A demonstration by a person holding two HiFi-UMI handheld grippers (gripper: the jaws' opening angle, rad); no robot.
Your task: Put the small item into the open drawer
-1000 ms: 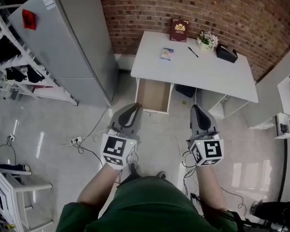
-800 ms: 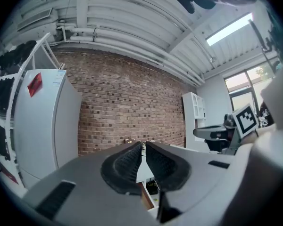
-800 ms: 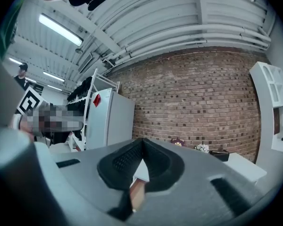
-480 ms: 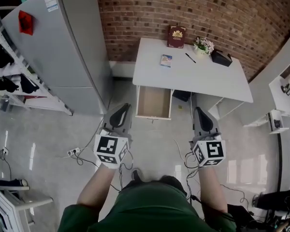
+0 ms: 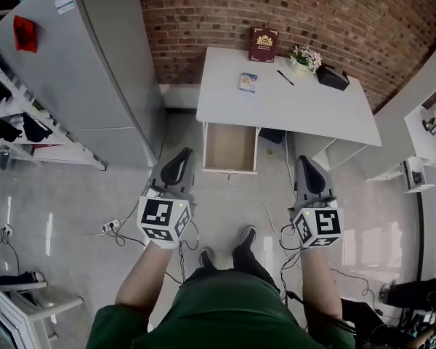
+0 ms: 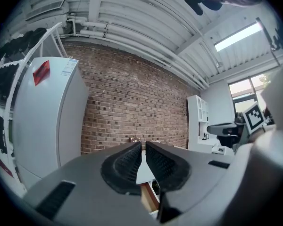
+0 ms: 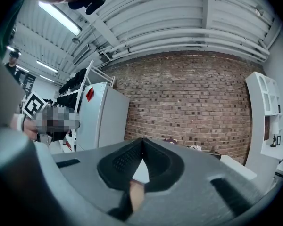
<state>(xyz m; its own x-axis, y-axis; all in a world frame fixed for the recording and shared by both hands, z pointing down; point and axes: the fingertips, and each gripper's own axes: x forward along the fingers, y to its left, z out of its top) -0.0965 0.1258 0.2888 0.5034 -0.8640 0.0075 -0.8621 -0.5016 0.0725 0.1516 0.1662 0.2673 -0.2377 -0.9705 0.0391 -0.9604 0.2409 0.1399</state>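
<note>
Although clenched tip to tip on nothing, the right gripper (image 7: 142, 141) hangs well short of the surface (image 5: 305, 118), and the left gripper (image 6: 143, 146) beside it stands barely ajar, empty too. Ahead, the open drawer (image 5: 230, 148) gapes below the surface's front edge. The small blue packet (image 5: 249, 82) lies flat on top. It is probably light and stiff, and best pinched across its narrow edges.

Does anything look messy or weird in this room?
Nothing is spilled or broken. The desk has one drawer pulled out, and it looks empty inside. Loose cables lie across the floor near a power strip.
</note>
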